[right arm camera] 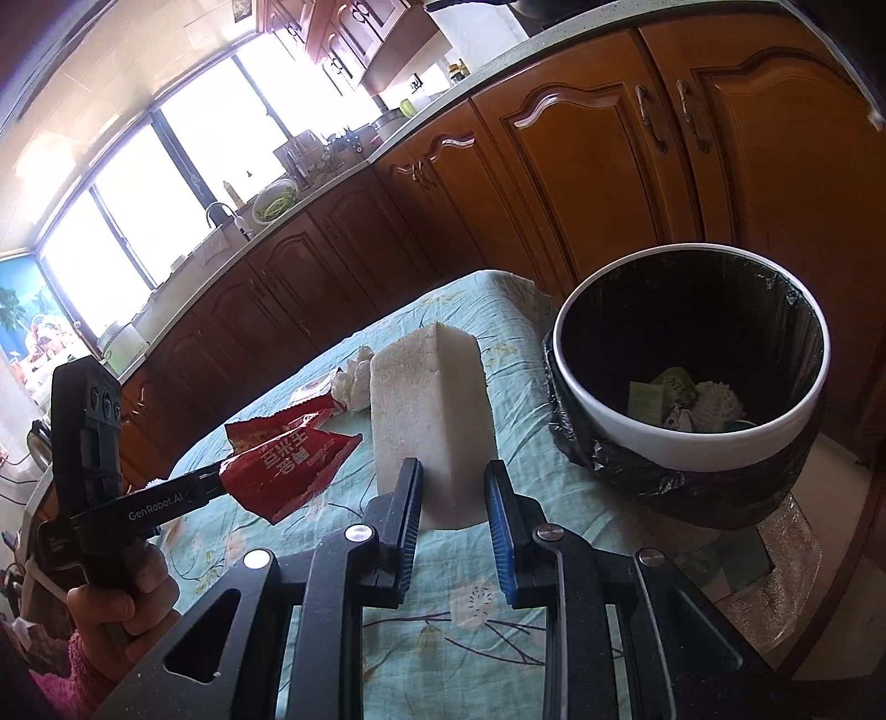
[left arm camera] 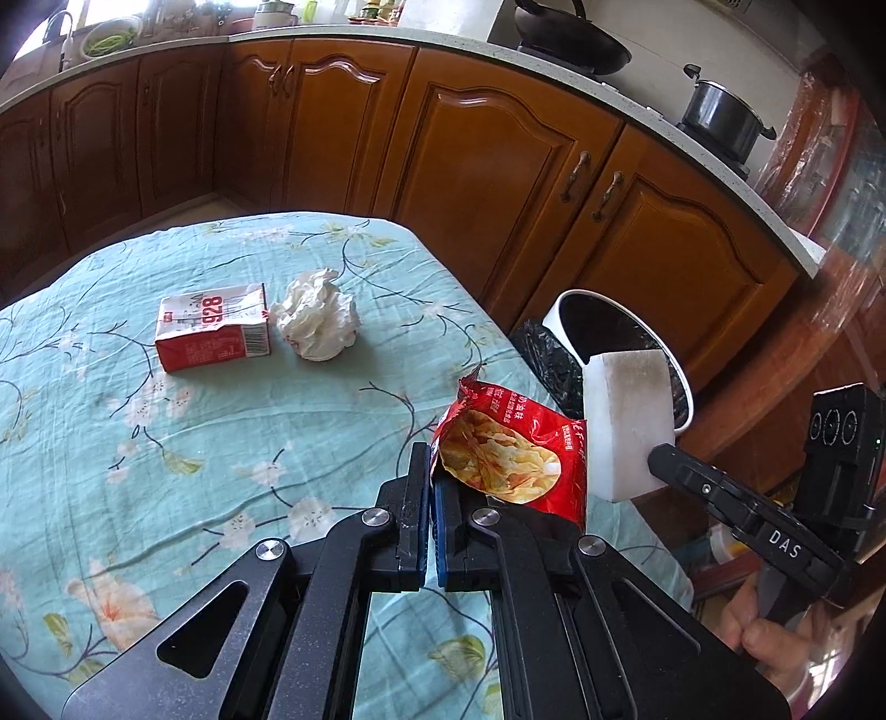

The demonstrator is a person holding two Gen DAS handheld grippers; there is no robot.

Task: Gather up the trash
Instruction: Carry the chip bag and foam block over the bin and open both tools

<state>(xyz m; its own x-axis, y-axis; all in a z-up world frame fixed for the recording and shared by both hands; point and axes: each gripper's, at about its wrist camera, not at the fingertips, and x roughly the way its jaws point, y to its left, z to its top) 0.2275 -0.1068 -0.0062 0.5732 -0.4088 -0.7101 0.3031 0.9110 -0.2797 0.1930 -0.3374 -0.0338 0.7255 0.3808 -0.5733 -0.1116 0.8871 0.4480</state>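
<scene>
My left gripper [left arm camera: 431,465] is shut on a red crisp bag [left arm camera: 515,448] and holds it above the table's right edge; the bag also shows in the right wrist view [right arm camera: 288,465]. My right gripper [right arm camera: 451,471] is shut on a white foam block [right arm camera: 432,410], seen in the left wrist view [left arm camera: 628,421] too, held near the white bin [right arm camera: 692,437] lined with a black bag. The bin [left arm camera: 570,315] stands beside the table and holds some trash. A red-and-white carton [left arm camera: 213,327] and a crumpled white tissue [left arm camera: 320,315] lie on the floral tablecloth [left arm camera: 166,443].
Wooden kitchen cabinets [left arm camera: 498,166] run behind the table and bin. A wok [left arm camera: 576,44] and a pot [left arm camera: 720,116] sit on the counter. A glass surface [right arm camera: 775,554] lies under the bin.
</scene>
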